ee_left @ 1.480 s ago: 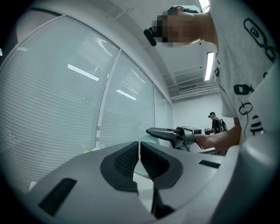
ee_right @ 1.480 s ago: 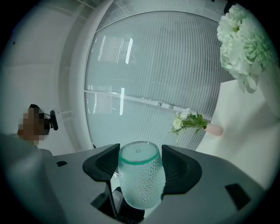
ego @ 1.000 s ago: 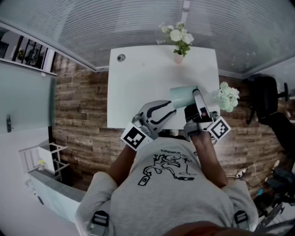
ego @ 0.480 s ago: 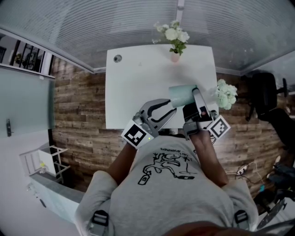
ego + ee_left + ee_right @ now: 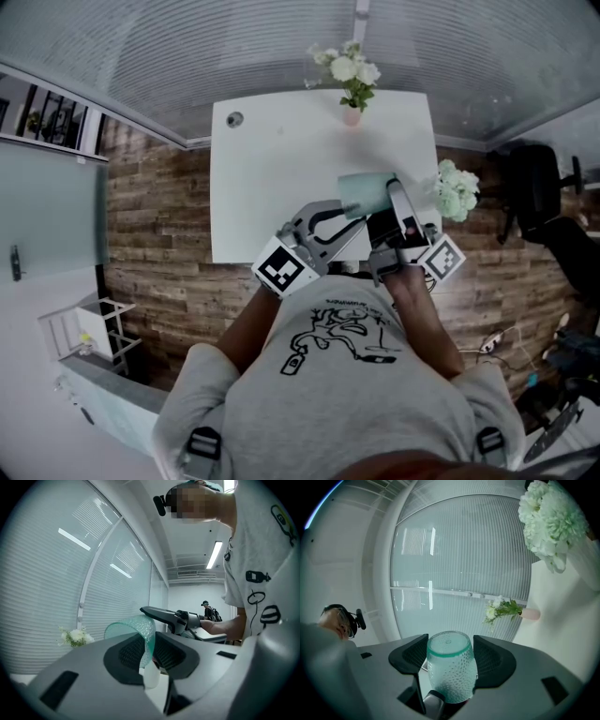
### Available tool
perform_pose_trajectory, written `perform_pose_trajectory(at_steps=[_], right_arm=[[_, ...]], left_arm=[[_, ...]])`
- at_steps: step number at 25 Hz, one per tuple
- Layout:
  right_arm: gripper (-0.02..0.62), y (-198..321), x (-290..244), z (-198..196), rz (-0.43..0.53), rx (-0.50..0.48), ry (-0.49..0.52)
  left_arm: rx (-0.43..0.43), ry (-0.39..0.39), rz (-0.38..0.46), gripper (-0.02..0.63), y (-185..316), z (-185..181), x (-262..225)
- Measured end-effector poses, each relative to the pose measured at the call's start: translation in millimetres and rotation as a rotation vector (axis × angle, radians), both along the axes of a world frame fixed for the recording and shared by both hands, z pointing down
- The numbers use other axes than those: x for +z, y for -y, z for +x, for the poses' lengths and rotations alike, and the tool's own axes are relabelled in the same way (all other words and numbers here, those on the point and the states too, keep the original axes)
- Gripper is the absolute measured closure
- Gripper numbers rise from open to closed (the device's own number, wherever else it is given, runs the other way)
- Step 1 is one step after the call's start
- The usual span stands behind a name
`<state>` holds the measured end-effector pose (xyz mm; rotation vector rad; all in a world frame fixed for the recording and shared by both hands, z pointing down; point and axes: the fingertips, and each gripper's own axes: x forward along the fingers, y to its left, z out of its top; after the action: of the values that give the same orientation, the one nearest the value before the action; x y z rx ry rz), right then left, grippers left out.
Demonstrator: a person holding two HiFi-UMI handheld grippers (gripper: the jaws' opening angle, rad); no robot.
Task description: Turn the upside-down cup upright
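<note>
Wooden brown plank flooring [image 5: 155, 234] surrounds a white rectangular table [image 5: 272, 178], and below it in the head view is the person's grey T-shirt [image 5: 328, 384]. Its black cartoon print carries lettering too small to read. The only other marks are the black-and-white square patterns on each gripper's cube. Compared with a second ago, the left gripper [image 5: 349, 214] has slid in from 7 o'clock toward the cup, and its marker cube now sits nearer the table's edge. Its jaws have just been closing with the cup's thin wall between them. In the left gripper view its two dark ribbed pads [image 5: 166, 651] stand narrowly apart, one on each face of that wall, tight against it. The right gripper [image 5: 384, 202] is where it was, its jaws wide and clamped on the sides of the pale green dimpled glass cup [image 5: 449, 667]. The cup hangs tipped on its side above the table at about 4 o'clock [image 5: 364, 192]. A bunch of pale flowers [image 5: 457, 192] sits at the table's 3 o'clock edge. A small pink vase of white blooms [image 5: 352, 114] stands at 12 o'clock.
</note>
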<state>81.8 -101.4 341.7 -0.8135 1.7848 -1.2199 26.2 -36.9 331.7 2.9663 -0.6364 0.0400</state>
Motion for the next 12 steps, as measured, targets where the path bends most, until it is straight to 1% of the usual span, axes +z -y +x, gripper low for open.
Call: perform_pose_trajectory(at_steps=[8, 12], right_arm=[[0.279, -0.4, -2.4, 5.9, 0.021, 0.015, 0.043], [0.279, -1.4, -4.4, 6.0, 0.051, 0.001, 0.049]], left_arm=[[0.068, -0.029, -0.059, 0.567, -4.4, 9.3, -1.0], [0.089, -0.053, -0.076, 0.578, -7.4, 10.7, -1.5]])
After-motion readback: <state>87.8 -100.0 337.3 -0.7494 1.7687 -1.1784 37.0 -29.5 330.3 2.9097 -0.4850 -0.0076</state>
